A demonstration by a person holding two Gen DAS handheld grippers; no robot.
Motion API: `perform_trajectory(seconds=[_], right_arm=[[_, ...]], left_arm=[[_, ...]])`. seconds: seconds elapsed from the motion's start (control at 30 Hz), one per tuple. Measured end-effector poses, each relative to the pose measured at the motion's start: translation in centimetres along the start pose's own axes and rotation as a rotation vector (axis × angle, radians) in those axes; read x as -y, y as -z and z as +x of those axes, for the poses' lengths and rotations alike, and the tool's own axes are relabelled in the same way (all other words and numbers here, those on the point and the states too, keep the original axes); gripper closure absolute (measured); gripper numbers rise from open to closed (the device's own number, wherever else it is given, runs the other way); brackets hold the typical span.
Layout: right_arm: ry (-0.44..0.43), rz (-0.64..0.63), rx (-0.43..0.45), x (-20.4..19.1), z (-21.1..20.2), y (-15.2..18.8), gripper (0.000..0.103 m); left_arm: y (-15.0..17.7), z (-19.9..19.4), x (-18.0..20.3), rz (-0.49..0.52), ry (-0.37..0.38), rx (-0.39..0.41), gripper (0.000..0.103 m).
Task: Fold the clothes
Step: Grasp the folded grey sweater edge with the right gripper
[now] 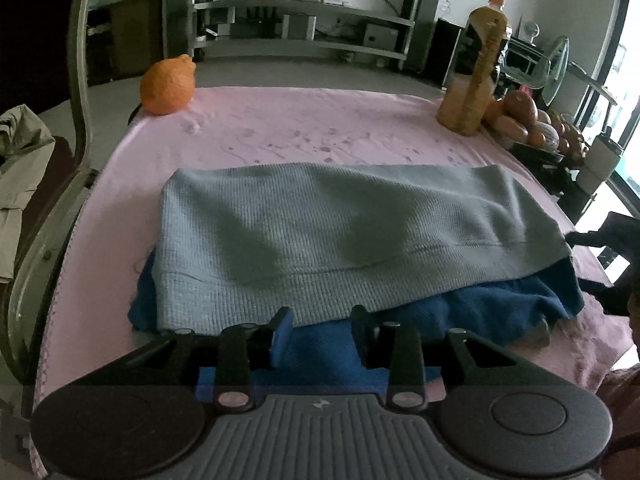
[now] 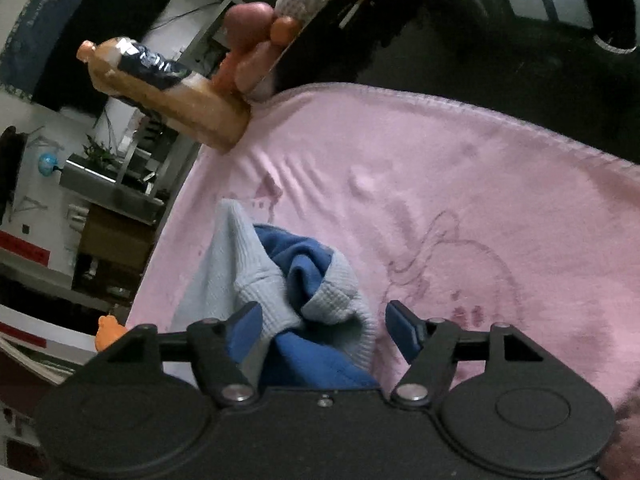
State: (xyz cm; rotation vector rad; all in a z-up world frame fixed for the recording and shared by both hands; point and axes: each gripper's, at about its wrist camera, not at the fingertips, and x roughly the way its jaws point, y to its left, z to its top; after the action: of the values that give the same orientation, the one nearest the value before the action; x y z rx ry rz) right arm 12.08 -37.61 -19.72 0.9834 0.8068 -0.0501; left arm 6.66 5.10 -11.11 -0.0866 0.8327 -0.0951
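A pale blue-grey waffle-knit garment (image 1: 320,232) lies folded across a dark blue garment (image 1: 492,304) on a pink blanket (image 1: 304,128). My left gripper (image 1: 322,320) is open at the near hem, its fingers straddling the blue cloth. In the right wrist view the garment's end (image 2: 256,280) is bunched, grey over blue (image 2: 304,264). My right gripper (image 2: 320,316) is open around this bunched end, with cloth between the fingers. The right gripper's dark fingers (image 1: 592,240) also show at the right end of the garment in the left wrist view.
An orange fruit (image 1: 168,86) sits at the blanket's far left corner. A tall bottle of yellow liquid (image 1: 474,68) stands at the far right, beside a box of fruit and vegetables (image 1: 536,124). A chair frame (image 1: 76,92) and a beige garment (image 1: 20,184) are at left.
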Motion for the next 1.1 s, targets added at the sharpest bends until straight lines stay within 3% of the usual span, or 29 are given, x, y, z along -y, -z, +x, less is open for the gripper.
perform_trajectory(seconds=[0.13, 0.23, 0.33, 0.4, 0.5, 0.57, 0.63, 0.73, 0.83, 0.9, 1.0, 1.1], right_arm=[[-0.043, 0.026, -0.037, 0.5, 0.9, -0.2, 0.035], [-0.051, 0.097, -0.12, 0.9, 0.9, -0.3, 0.036], [-0.053, 0.175, -0.209, 1.2, 0.9, -0.3, 0.036], [-0.055, 0.227, -0.268, 1.5, 0.9, -0.3, 0.035], [0.022, 0.287, -0.273, 0.5, 0.9, -0.6, 0.027], [0.078, 0.29, -0.249, -0.6, 1.0, -0.8, 0.025], [0.127, 0.277, -0.219, -1.8, 1.2, -0.8, 0.025], [0.13, 0.28, -0.155, -2.1, 1.3, 0.3, 0.023], [0.065, 0.294, -0.054, -0.9, 0.8, 1.5, 0.023], [0.05, 0.234, 0.012, -0.7, 0.3, 2.5, 0.027], [0.059, 0.12, 0.12, -0.8, -0.1, 3.7, 0.04], [0.011, 0.087, 0.163, -0.7, 0.6, 3.7, 0.041]], left_arm=[[0.0, -0.1, -0.2, -0.005, 0.01, 0.002, 0.069], [-0.1, -0.3, -0.5, -0.02, 0.033, -0.002, 0.071], [-1.3, -2.1, -1.5, -0.095, 0.212, 0.01, 0.074], [-2.8, -4.5, -1.7, -0.12, 0.322, 0.079, 0.07], [-5.1, -8.4, -1.6, -0.088, 0.341, 0.231, 0.065], [-6.1, -9.4, -1.6, -0.064, 0.286, 0.286, 0.065], [-6.4, -8.5, -2.0, -0.081, 0.236, 0.283, 0.066], [-5.1, -4.9, -2.4, -0.112, 0.159, 0.203, 0.071], [-3.6, -1.3, -2.3, -0.117, 0.062, 0.109, 0.08], [-3.3, -0.4, -2.0, -0.092, 0.017, 0.084, 0.08], [-3.4, -0.6, -1.9, -0.074, 0.0, 0.112, 0.076], [-3.2, -0.2, -1.8, -0.078, 0.007, 0.1, 0.076]])
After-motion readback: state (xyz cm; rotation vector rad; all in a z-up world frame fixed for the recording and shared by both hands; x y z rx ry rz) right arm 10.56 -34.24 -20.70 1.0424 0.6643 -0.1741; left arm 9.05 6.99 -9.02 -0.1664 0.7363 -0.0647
